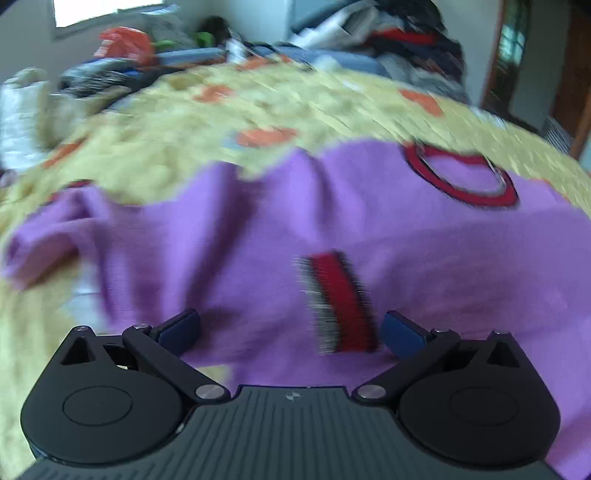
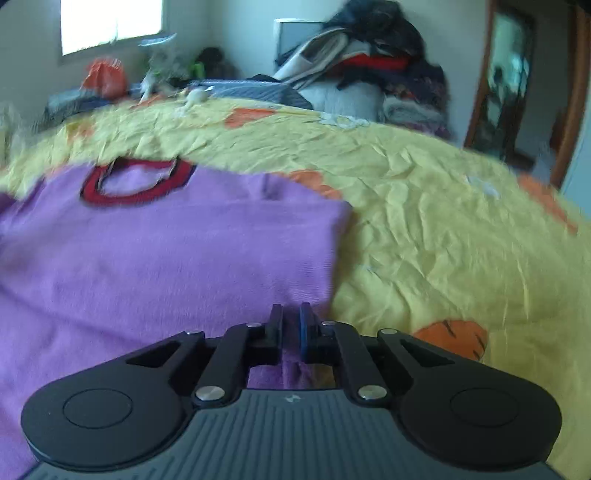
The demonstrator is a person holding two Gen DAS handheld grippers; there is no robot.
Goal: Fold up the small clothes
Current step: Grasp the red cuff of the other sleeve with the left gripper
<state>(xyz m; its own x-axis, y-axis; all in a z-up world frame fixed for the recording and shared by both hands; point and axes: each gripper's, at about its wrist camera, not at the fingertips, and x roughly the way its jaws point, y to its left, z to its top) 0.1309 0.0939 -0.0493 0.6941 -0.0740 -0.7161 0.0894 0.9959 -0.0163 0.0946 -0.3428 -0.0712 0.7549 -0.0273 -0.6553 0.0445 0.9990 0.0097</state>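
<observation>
Left tongs [image 1: 291, 330] gape apart over the purple shirt [image 1: 332, 236]; right tongs [image 2: 291, 325] pinch its hem, on the yellow bed [image 2: 443, 206].

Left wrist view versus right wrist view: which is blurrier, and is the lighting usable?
Left wrist view: heavy motion smear across the purple shirt and yellow bedspread; only the left claw is sharp. Right wrist view: milder blur, bedspread creases readable, right claw crisp. Both: soft daylight, bright blown-out window, fisheye bending.
</observation>
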